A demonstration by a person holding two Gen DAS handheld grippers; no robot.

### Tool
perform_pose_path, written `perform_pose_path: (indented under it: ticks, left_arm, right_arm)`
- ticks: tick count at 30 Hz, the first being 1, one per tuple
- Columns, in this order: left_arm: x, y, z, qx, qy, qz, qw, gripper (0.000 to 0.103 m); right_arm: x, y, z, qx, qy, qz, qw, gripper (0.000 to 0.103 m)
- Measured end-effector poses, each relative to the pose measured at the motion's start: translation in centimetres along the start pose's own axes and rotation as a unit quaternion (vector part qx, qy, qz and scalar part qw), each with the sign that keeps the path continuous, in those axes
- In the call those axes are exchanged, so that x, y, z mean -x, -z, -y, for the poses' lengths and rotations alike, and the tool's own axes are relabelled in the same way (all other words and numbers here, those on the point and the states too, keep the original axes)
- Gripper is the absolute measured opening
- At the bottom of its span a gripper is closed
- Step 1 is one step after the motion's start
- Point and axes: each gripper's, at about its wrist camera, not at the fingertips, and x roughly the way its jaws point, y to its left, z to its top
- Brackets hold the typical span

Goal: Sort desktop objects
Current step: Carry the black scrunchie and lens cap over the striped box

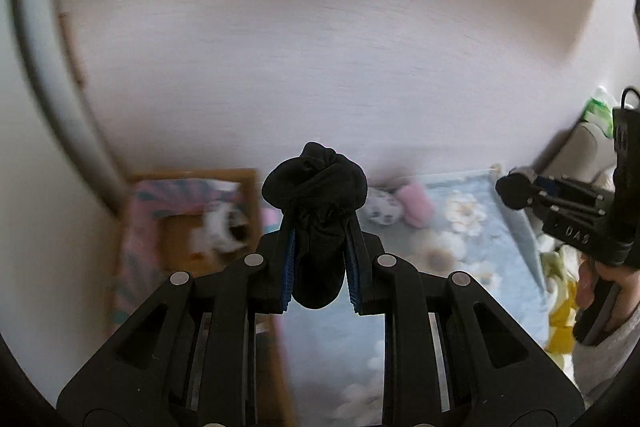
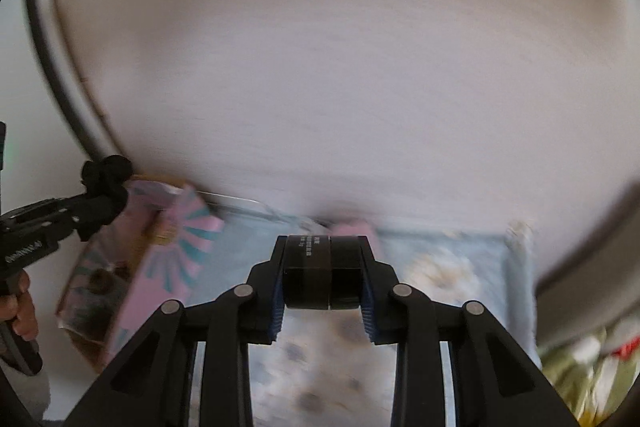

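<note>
Box (image 1: 188,219) left of cloth (image 1: 460,267); toy (image 1: 380,209) at cloth's far edge.

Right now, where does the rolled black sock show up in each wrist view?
Left wrist view: the black sock sits at centre, clamped between the left gripper fingers, its bunched end sticking out past the tips.
Right wrist view: the sock is at the far left edge, held out on the left gripper.
Shared landmark: the pink patterned box lies below and beside the sock in both.
</note>
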Motion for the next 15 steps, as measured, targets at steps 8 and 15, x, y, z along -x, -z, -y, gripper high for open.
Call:
perform_pose_path:
  ticks: [8, 15]
  left_arm:
    - [1.8, 2.1, -6.6, 0.044, -0.071, -0.007, 0.9965, 0.019]
    - [1.8, 5.0, -10.4, 0.087, -0.094, -0.033, 0.9912, 0.019]
  right_arm:
    - [-2.9, -3.5, -9.6, 0.107, -0.084, -0.01, 0.991, 0.028]
    - [-7.0, -4.0, -17.3, 0.189, -0.139, -0.047, 0.971, 0.028]
